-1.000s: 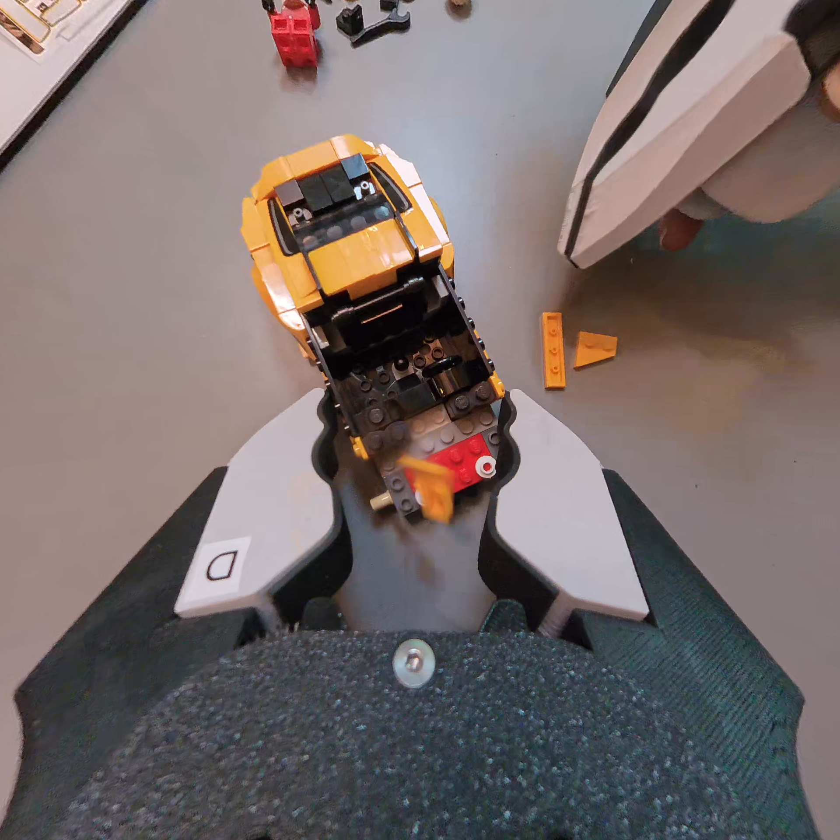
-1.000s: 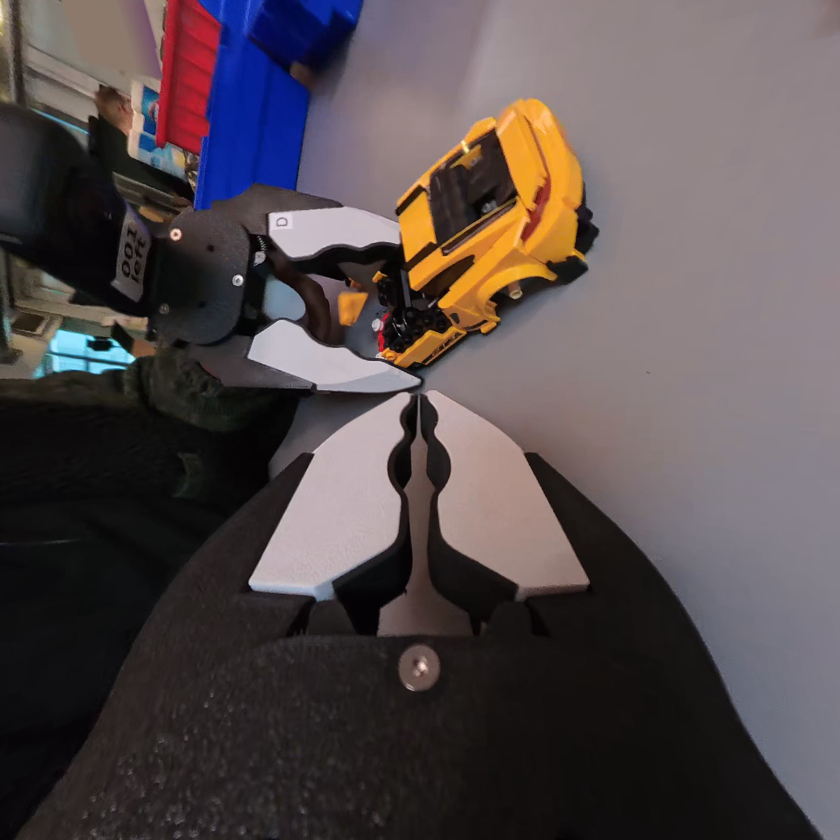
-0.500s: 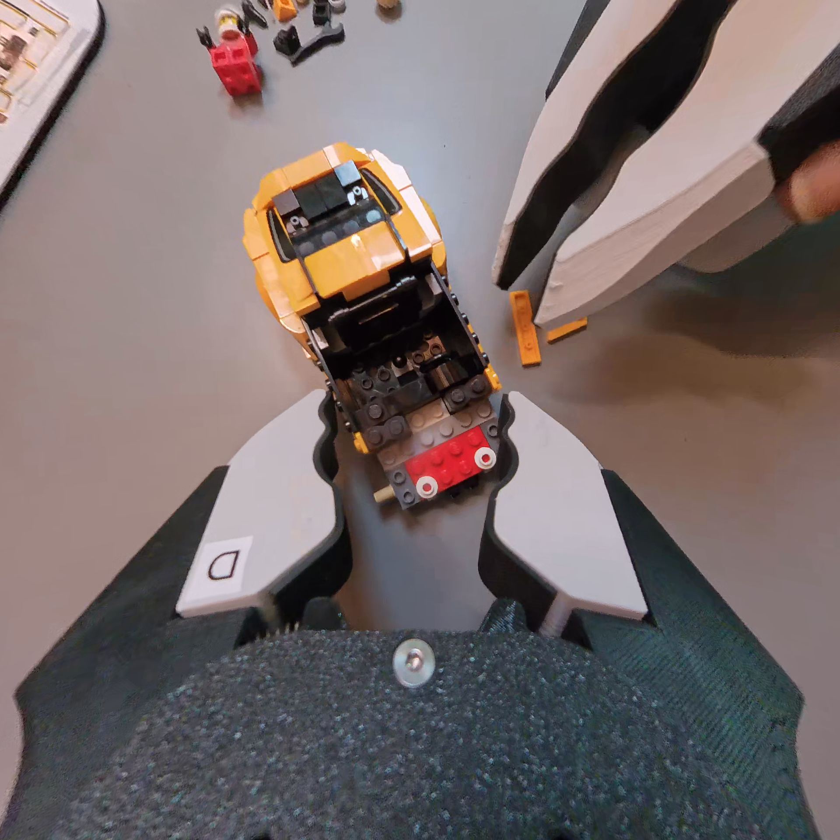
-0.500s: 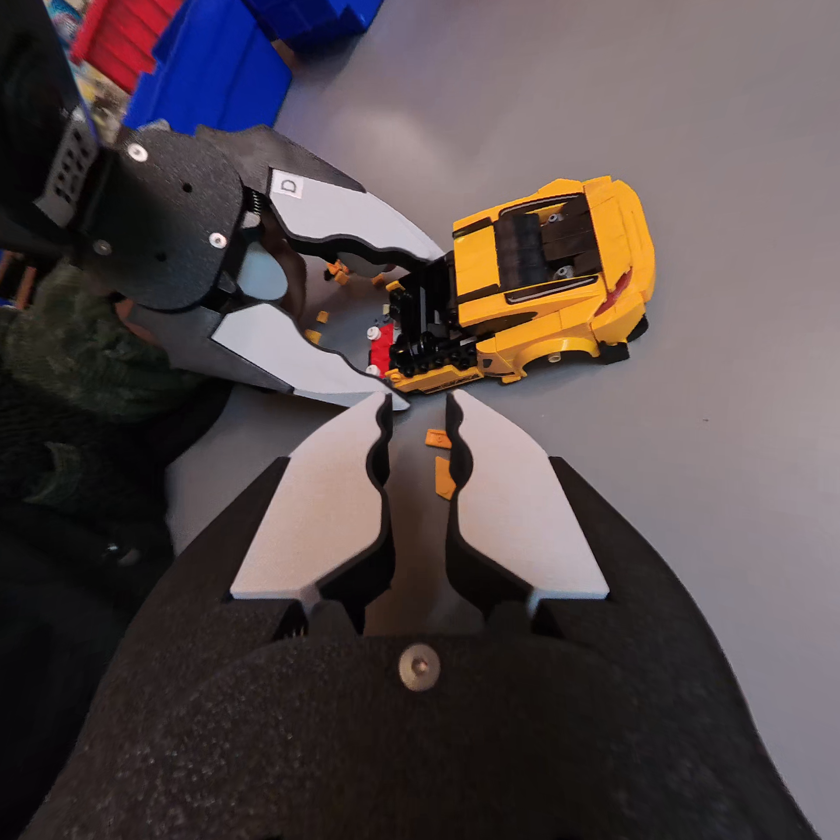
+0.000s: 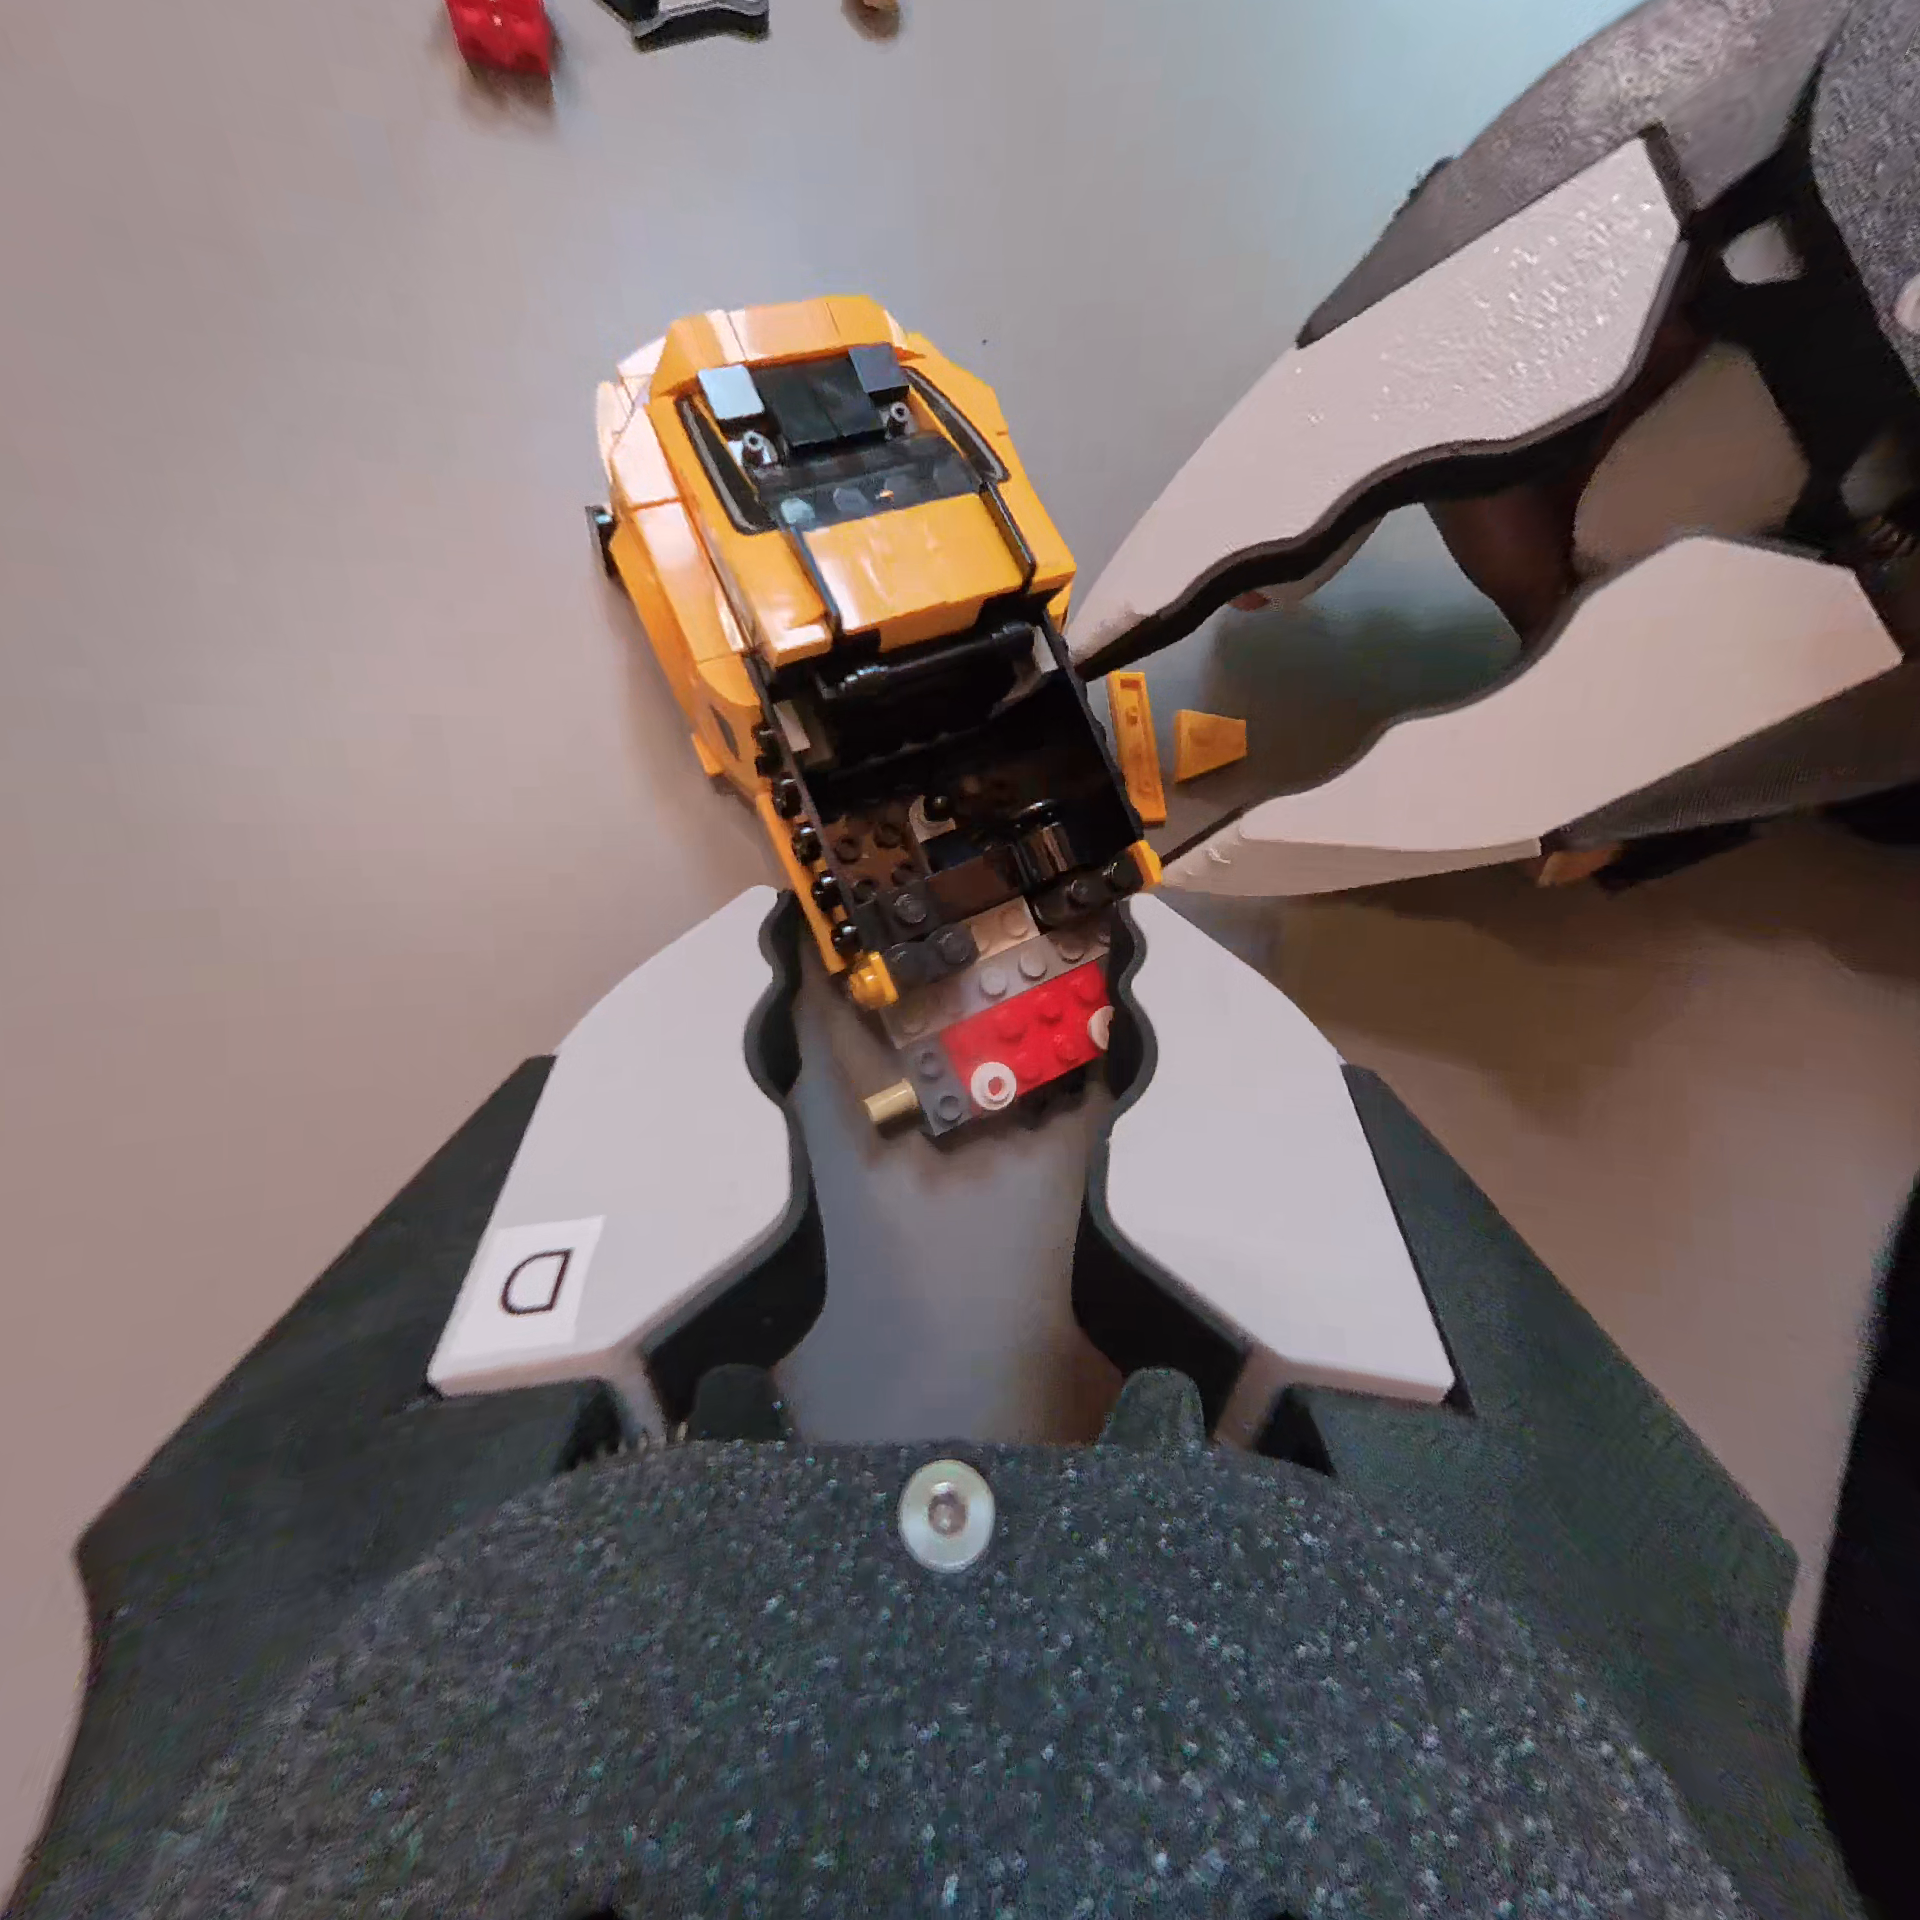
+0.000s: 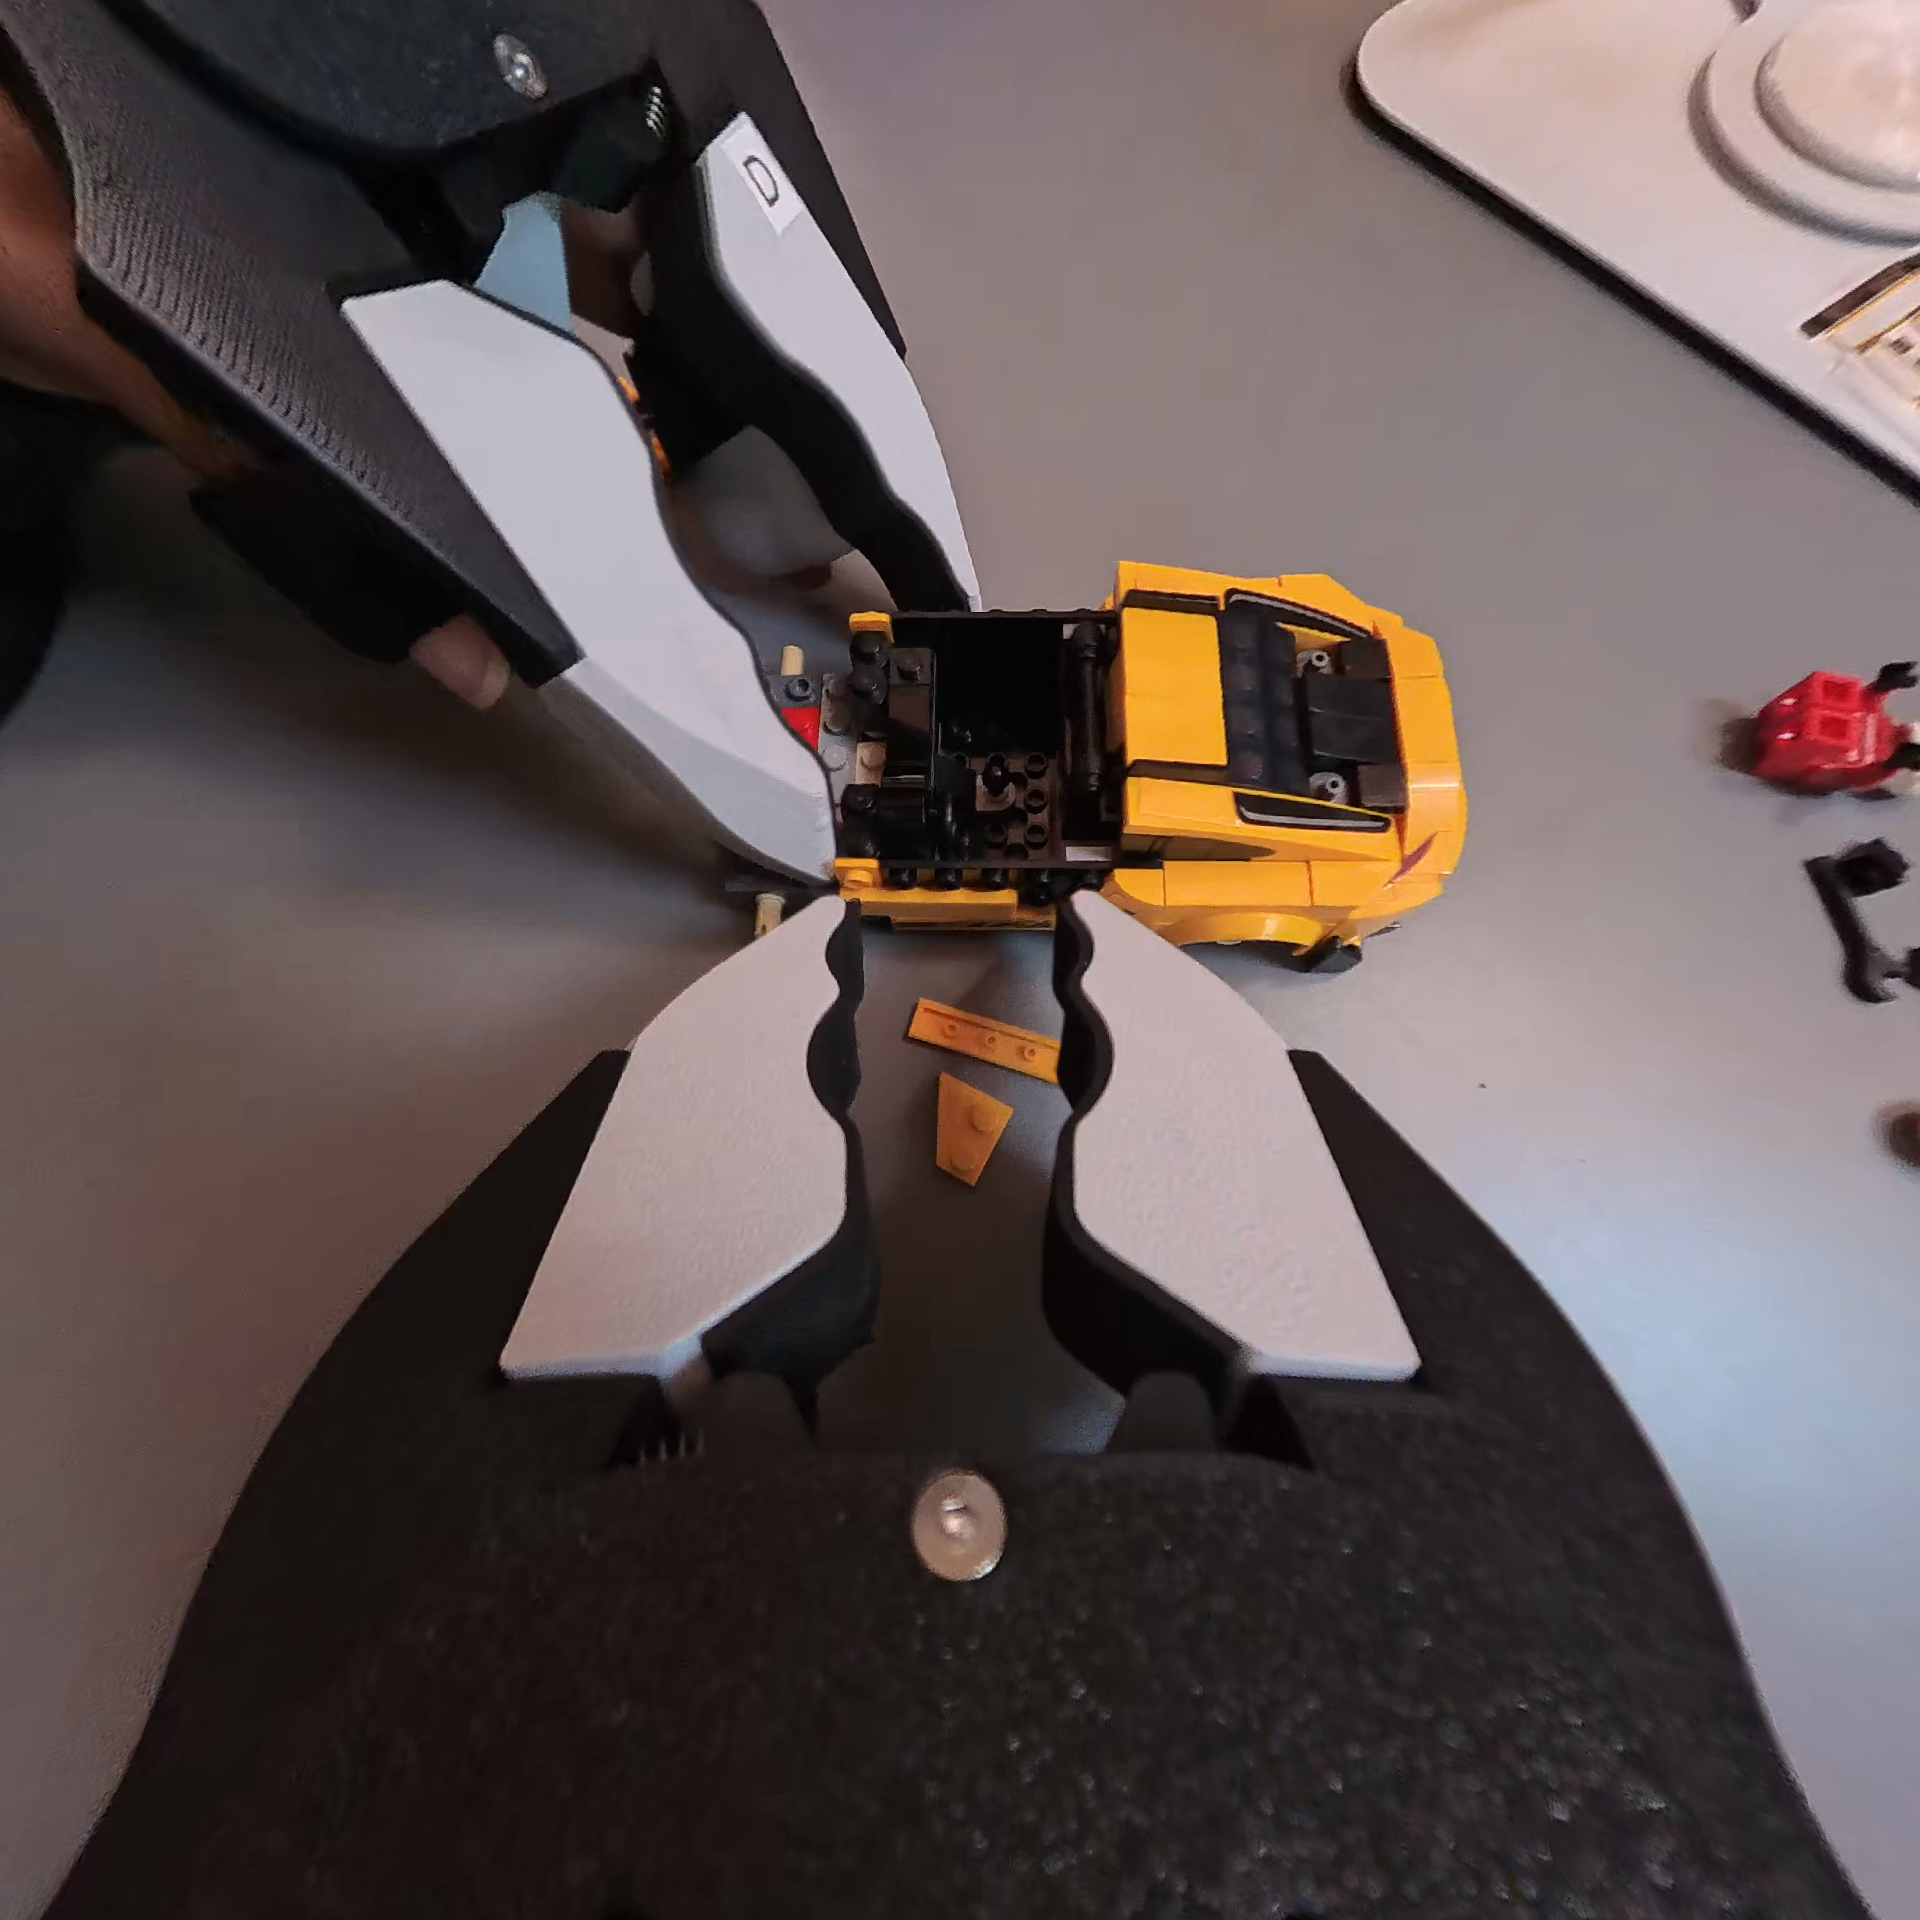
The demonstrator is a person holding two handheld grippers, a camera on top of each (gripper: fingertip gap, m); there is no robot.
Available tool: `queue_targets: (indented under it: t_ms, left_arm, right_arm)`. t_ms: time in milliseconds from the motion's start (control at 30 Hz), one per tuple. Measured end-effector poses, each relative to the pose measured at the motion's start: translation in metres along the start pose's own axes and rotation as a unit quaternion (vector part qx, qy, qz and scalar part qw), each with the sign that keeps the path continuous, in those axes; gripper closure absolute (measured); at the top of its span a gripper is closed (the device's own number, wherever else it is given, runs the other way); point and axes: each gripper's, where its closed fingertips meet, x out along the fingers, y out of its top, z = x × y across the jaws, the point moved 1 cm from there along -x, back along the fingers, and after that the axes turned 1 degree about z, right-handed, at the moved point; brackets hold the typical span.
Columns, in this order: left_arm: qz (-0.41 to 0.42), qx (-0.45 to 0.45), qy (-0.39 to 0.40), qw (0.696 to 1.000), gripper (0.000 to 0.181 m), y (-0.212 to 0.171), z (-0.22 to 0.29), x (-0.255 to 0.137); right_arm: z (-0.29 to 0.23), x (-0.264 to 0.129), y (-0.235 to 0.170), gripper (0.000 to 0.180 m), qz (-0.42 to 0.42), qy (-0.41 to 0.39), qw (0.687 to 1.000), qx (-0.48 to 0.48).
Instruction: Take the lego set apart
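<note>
The yellow lego car [image 5: 842,582] sits upright mid-table, its front stripped to black and red plates. Two loose orange plates [image 6: 977,1081] lie just beside it.

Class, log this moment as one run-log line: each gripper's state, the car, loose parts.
left gripper: open, straddling car's stripped end | right gripper: open, at car's side | yellow lego car: on table, partly dismantled | two orange plates: loose beside car
</note>
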Motion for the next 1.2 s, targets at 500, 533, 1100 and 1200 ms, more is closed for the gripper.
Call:
queue_targets:
  t_ms: [500,533,1100,1200]
  left_arm:
    - [0.003,-0.026,-0.002,1.000,0.140,0.000,-0.003,0.000]
    - [0.003,-0.026,-0.002,1.000,0.140,0.000,-0.002,0.000]
    - [-0.011,0.005,-0.005,1.000,0.145,-0.003,-0.003,-0.001]
    - [-0.007,0.003,0.016,1.000,0.145,-0.002,-0.010,-0.004]
  right_arm:
    - [0.001,0.000,-0.003,0.148,0.009,-0.020,0.999,-0.037]
    - [0.001,0.000,-0.003,0.148,0.011,-0.022,0.999,-0.039]
    - [0.001,-0.002,-0.006,0.149,0.016,0.035,0.989,-0.146]
    - [0.000,-0.005,-0.013,0.180,0.004,0.038,0.983,-0.181]
